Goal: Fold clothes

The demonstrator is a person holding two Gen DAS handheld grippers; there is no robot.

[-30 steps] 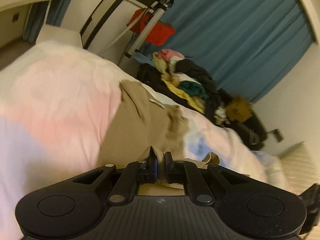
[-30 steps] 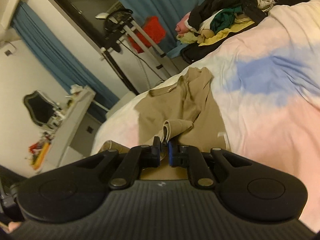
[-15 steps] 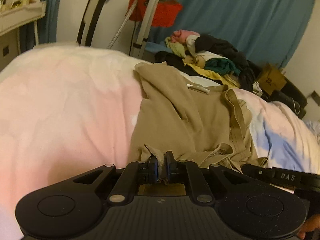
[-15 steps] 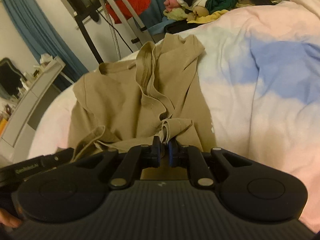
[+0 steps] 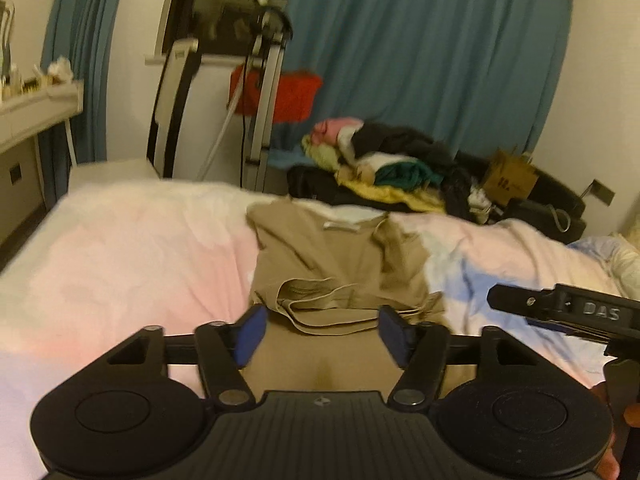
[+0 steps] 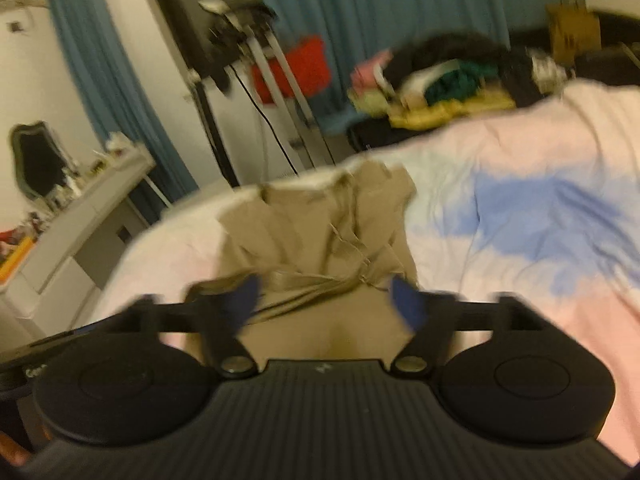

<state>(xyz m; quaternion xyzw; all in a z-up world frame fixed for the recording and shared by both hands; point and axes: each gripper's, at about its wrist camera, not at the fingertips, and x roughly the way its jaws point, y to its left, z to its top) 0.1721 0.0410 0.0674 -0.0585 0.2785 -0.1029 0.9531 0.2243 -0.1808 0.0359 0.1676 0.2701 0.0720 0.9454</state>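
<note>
A tan shirt (image 5: 340,264) lies rumpled and partly folded on the bed (image 5: 132,256), on the pastel cover's pink part just beside its blue patch, its far edge near the bed's far side. Just above the shirt's near hem, the left gripper (image 5: 320,330) is released, its jaws opening with blue pads (image 5: 250,332) apart and cloth lying between them unpinched; the right gripper (image 6: 330,300), blurred, is likewise letting go, jaws opening over the same hem. Beyond the bed sits a pile of clothes (image 5: 392,168) before a blue curtain (image 5: 432,52).
</note>
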